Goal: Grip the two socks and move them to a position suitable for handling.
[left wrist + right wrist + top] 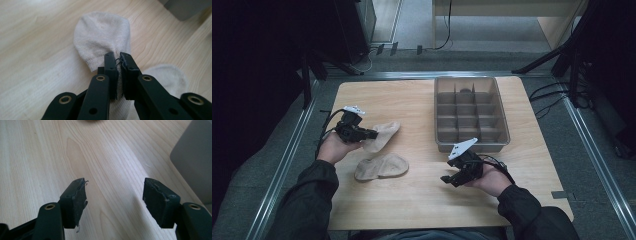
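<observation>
Left gripper pinching a beige sock just above the wooden table, beside a second sock. Right gripper spread, empty, near the grey tray.

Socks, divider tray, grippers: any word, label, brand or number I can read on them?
None: no readable text.
Held sock: plain knit.
Second sock: plain.
Grey divider tray: unmarked.
Left gripper and right gripper: black, unmarked.
</observation>
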{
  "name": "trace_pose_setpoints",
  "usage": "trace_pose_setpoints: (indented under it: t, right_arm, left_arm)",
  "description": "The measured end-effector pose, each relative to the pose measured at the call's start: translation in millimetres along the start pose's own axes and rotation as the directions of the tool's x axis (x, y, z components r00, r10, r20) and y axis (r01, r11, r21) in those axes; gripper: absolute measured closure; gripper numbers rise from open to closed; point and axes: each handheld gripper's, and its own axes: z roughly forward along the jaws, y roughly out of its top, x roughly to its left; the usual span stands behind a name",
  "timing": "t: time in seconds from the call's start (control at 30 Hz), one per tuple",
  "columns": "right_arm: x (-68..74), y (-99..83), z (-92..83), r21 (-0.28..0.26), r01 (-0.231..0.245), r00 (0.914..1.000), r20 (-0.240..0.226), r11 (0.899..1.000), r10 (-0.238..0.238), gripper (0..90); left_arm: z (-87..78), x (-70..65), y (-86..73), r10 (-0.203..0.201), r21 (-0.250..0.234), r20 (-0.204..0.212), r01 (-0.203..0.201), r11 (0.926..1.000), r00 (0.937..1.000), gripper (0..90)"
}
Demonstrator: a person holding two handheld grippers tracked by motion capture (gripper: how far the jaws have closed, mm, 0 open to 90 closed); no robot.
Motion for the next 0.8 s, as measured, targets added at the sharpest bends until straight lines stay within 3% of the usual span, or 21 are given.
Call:
trace_pose_setpoints:
  t: [0.13, 0.33, 0.43, 0.6, 0.67, 0.8]
  right_arm:
    - [5.2, 4.6, 1.6, -0.025, 0.016, 0.9999, -0.003, 1.0, -0.016, 35.6]
    - [10.5, 10.8, 6.0, -0.048, 0.01, 0.9999, -0.002, 0.999, -0.01, 36.2]
    - [13.1, 13.3, 7.9, -0.053, 0.016, 0.9999, -0.002, 0.998, -0.016, 36.4]
    - [12.4, 13.6, 8.3, -0.056, 0.011, 0.9999, -0.005, 0.998, -0.011, 36.6]
    - [11.8, 13.5, 8.1, -0.058, 0.007, 1.0, -0.002, 0.998, -0.007, 37.0]
    - [11.4, 13.5, 8.3, -0.056, 0.01, 0.9999, -0.003, 0.998, -0.01, 37.7]
  left_arm:
    - [-0.8, 8.9, -12.7, 0.002, 0.008, -0.003, -0.002, 1.0, 1.0, 83.2]
    - [7.3, 24.8, -28.4, -0.041, 0.02, -0.011, 0.041, 0.999, 0.9991, 82.7]
    - [9.8, 30.3, -33.2, -0.068, 0.002, -0.008, 0.069, 0.9976, 0.9976, 81.0]
    - [9.0, 34.7, -36.9, -0.107, -0.026, -0.017, 0.107, 0.994, 0.9941, 71.4]
    - [6.8, 35.1, -36.7, -0.118, -0.041, -0.023, 0.117, 0.9923, 0.9928, 62.2]
    - [1.4, 34.0, -36.0, -0.146, -0.051, -0.037, 0.144, 0.9882, 0.9886, 56.6]
